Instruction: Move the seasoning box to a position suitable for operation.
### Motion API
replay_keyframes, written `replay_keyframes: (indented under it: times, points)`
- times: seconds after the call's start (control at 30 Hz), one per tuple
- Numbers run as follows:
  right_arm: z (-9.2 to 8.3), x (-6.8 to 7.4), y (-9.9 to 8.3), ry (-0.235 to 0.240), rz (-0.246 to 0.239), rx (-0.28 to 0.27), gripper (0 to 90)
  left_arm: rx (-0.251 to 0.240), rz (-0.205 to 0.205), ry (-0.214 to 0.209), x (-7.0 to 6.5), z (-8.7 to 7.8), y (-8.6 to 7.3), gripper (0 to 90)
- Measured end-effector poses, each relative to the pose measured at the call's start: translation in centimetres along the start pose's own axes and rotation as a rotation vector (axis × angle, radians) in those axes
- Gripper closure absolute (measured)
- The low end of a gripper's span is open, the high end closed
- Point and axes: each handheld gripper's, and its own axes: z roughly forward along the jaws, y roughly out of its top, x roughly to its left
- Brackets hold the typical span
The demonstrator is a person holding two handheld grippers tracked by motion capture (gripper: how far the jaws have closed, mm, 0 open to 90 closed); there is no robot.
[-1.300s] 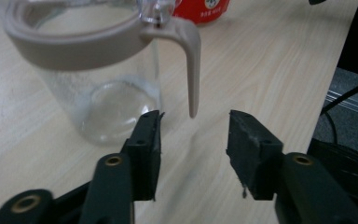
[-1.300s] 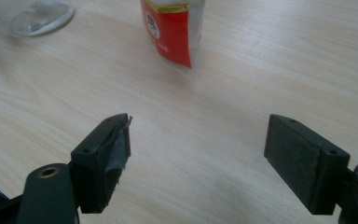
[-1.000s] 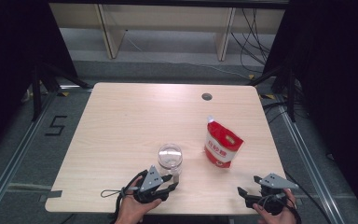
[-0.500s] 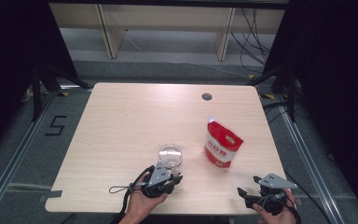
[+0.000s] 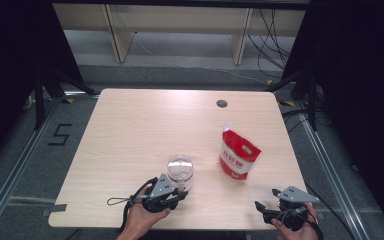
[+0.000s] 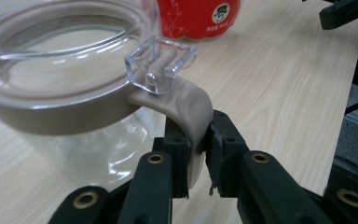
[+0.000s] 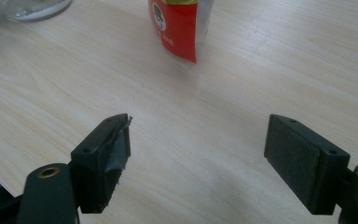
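The left gripper (image 6: 196, 154) has just been closing and now pinches the beige silicone tab of the clear glass jar (image 5: 180, 169), just left of the red stand-up pouch (image 5: 238, 154) on the wooden table (image 5: 130, 130), likely to unlatch its lid. The right gripper (image 7: 198, 158) waits with jaws spread wide, grasping nothing, near the pouch.

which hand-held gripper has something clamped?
The left hand-held gripper: its jaws have just been closing and now pinch the beige latch tab of the glass jar. The right hand-held gripper stands open over bare table.
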Motion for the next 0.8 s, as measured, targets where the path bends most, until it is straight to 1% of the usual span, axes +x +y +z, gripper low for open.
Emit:
replay_keyframes:
  times: [0.03, 0.1, 0.13, 0.17, 0.23, 0.27, 0.3, 0.33, 0.37, 0.4, 0.43, 0.53, 0.57, 0.6, 0.63, 0.67, 0.7, 0.73, 0.77, 0.8]
  points:
    - [0.0, 0.0, 0.0, 0.001, 0.001, 0.001, 23.6, 0.006, 0.0, 0.0, 0.1, -0.3, -0.1, 77.5]
    - [0.0, 0.0, 0.0, 0.004, 0.003, -0.004, 23.6, 0.021, 0.012, 0.009, 0.6, -1.1, -0.3, 76.4]
    - [0.0, 0.0, 0.0, 0.004, 0.003, -0.004, 23.6, 0.016, 0.008, 0.013, 0.7, -1.3, -0.5, 76.0]
    - [0.0, 0.0, 0.0, 0.003, 0.003, -0.004, 23.6, 0.03, 0.019, 0.019, 0.9, -1.6, -0.6, 75.7]
    - [0.0, 0.1, 0.0, 0.003, 0.002, -0.004, 23.6, 0.022, 0.015, 0.024, 1.1, -1.9, -0.8, 75.4]
    - [0.1, -0.1, 0.0, 0.012, -0.013, 0.001, 23.6, 0.025, 0.019, 0.029, 1.2, -2.1, -0.9, 74.9]
    - [0.1, -0.1, 0.0, 0.014, -0.007, 0.005, 23.6, 0.026, 0.021, 0.036, 1.3, -2.3, -1.0, 74.3]
    - [0.1, -0.1, 0.0, 0.016, -0.008, 0.004, 23.7, 0.04, 0.022, 0.043, 1.4, -2.6, -1.1, 74.0]
    - [0.0, 0.0, 0.1, 0.018, -0.01, 0.009, 23.8, 0.032, 0.024, 0.047, 1.5, -2.7, -1.2, 73.8]
    - [0.0, 0.0, 0.1, 0.023, -0.012, 0.006, 23.8, 0.044, 0.038, 0.048, 1.7, -3.0, -1.2, 73.6]
    - [0.0, 0.0, 0.1, 0.014, -0.021, 0.003, 23.8, 0.027, 0.015, 0.052, 1.7, -3.0, -1.4, 73.4]
    - [0.1, -0.1, 0.1, 0.022, -0.033, 0.002, 23.7, 0.032, 0.014, 0.06, 2.0, -3.3, -1.5, 73.0]
    - [0.1, -0.1, 0.1, 0.03, -0.028, 0.005, 23.8, 0.034, 0.016, 0.086, 2.3, -3.7, -1.7, 72.7]
    - [0.1, -0.1, 0.1, 0.027, -0.028, 0.005, 23.8, 0.034, 0.016, 0.086, 2.3, -3.7, -1.7, 72.5]
    - [0.1, -0.1, 0.1, 0.028, -0.028, 0.005, 23.8, 0.038, 0.015, 0.097, 2.6, -4.0, -1.8, 72.4]
    - [0.1, -0.1, 0.1, 0.029, -0.029, 0.006, 23.8, 0.042, 0.025, 0.117, 3.0, -4.4, -2.0, 72.3]
    - [0.1, -0.1, 0.1, 0.027, -0.031, 0.007, 23.8, 0.027, 0.018, 0.125, 3.3, -4.5, -2.1, 72.3]
    - [0.2, -0.2, 0.1, 0.026, -0.036, 0.006, 23.8, 0.02, 0.002, 0.139, 3.4, -4.6, -2.2, 72.2]
    - [0.2, -0.2, 0.1, 0.025, -0.037, 0.008, 23.8, 0.026, 0.012, 0.155, 3.6, -4.8, -2.3, 72.2]
    - [0.2, -0.2, 0.1, 0.025, -0.037, 0.008, 23.8, 0.026, 0.012, 0.155, 3.6, -4.8, -2.3, 72.2]
